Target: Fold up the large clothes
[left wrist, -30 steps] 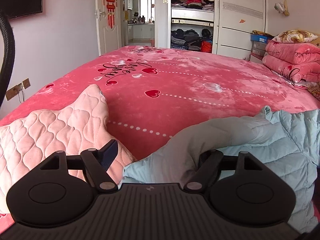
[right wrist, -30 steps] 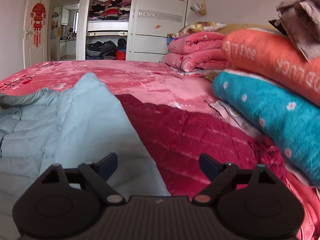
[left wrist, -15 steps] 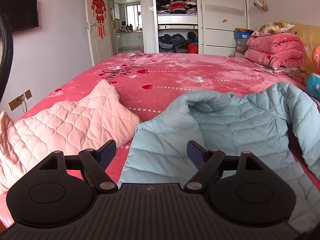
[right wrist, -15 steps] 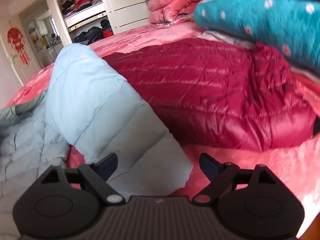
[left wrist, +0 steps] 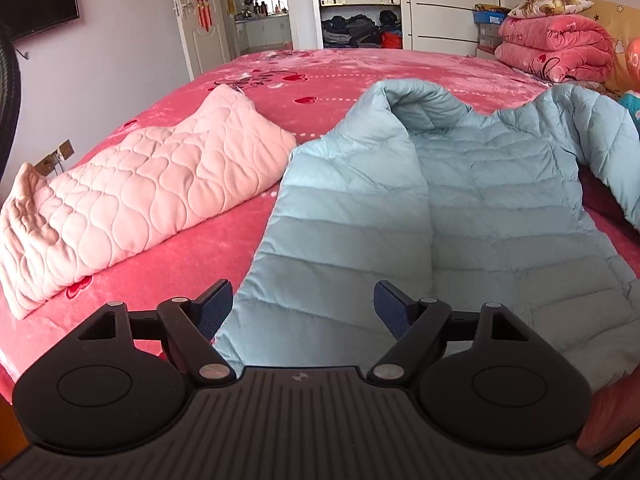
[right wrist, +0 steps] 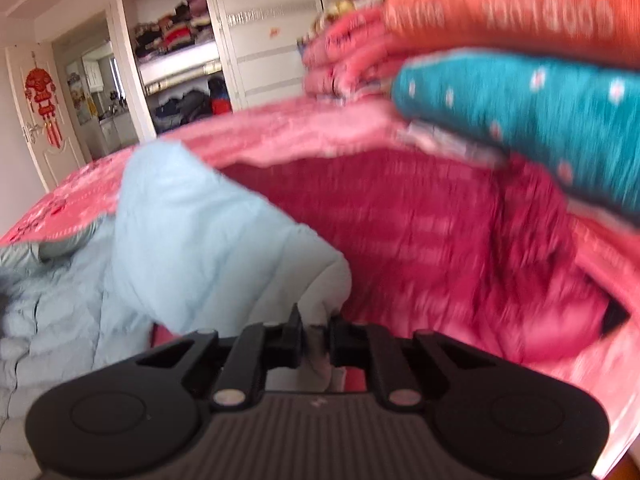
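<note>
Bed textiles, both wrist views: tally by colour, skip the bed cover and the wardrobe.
Light blue: 1, the down jacket, its sleeve end pinched in the right gripper, whose jaws have just closed on it.
Pale pink: 1, the quilted garment.
Dark red: 1, the down jacket.
Pink: 1, the folded blanket.
Teal: 1, the dotted blanket.
Orange: 1, the lettered blanket.
Total: 6

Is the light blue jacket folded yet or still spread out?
Spread: the jacket lies open on the bed, one sleeve pinched in the right hand-held gripper.
</note>
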Motion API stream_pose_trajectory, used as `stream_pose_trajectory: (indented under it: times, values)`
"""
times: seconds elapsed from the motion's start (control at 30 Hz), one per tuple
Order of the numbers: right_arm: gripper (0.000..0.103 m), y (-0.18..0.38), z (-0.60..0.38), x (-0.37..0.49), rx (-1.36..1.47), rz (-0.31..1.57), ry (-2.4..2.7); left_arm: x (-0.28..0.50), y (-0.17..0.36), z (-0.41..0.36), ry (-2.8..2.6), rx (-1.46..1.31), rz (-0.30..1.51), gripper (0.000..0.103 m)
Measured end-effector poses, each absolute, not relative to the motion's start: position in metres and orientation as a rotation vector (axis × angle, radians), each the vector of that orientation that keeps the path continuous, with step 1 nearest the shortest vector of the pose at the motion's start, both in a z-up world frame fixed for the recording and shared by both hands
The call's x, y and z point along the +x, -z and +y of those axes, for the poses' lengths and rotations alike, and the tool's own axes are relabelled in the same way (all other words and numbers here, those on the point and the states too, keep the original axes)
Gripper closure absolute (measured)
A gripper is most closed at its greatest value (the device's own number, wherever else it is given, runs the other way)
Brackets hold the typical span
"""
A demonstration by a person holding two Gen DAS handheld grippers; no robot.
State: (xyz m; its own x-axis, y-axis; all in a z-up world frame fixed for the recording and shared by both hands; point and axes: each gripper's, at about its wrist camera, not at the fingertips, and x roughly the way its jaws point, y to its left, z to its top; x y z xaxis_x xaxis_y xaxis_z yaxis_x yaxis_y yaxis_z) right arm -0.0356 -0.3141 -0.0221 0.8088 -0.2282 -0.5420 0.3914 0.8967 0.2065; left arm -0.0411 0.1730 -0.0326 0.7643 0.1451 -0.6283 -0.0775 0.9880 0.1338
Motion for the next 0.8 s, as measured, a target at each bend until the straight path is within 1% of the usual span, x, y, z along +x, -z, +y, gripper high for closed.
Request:
stream_pose_trajectory:
  times: [0.13,0.23,0.27,0.3,0.33,0.43,0.53,0.63,0.67,0.7,0.73,0.77,0.8]
  values:
    - [0.096,-0.019,-0.34,-0.026,0.257,0.432,0.423,-0.04,0.043,0.165,-0.099,0.12,0.729,0.006]
    - [0.096,-0.034,-0.37,-0.012,0.207,0.405,0.514,-0.036,0.052,0.156,-0.071,0.141,0.758,0.006]
    - [0.096,-0.036,-0.383,-0.007,0.21,0.406,0.547,-0.034,0.053,0.153,-0.068,0.149,0.763,0.007]
    - [0.095,-0.037,-0.395,-0.004,0.224,0.409,0.568,-0.032,0.055,0.152,-0.065,0.155,0.766,0.011]
    - [0.095,-0.036,-0.408,0.001,0.246,0.418,0.588,-0.03,0.058,0.15,-0.061,0.161,0.771,0.012]
    - [0.095,-0.025,-0.437,0.01,0.275,0.461,0.643,-0.024,0.065,0.147,-0.061,0.176,0.78,0.013]
    - [0.095,-0.008,-0.445,0.017,0.282,0.508,0.653,-0.022,0.073,0.145,-0.065,0.211,0.776,0.013]
    - [0.09,0.007,-0.435,0.011,0.273,0.526,0.664,-0.021,0.078,0.138,-0.052,0.237,0.774,0.013]
    - [0.081,0.01,-0.43,0.008,0.275,0.526,0.662,-0.021,0.079,0.138,-0.046,0.244,0.772,0.013]
    - [0.065,0.012,-0.426,0.005,0.273,0.524,0.663,-0.021,0.079,0.136,-0.039,0.254,0.769,0.013]
    - [0.056,0.013,-0.417,0.0,0.265,0.519,0.672,-0.022,0.083,0.132,-0.037,0.27,0.769,0.012]
    - [0.043,0.012,-0.411,-0.003,0.253,0.51,0.683,-0.022,0.086,0.131,-0.042,0.289,0.771,0.011]
    - [0.035,0.011,-0.405,-0.008,0.242,0.498,0.692,-0.02,0.089,0.131,-0.05,0.31,0.771,0.01]
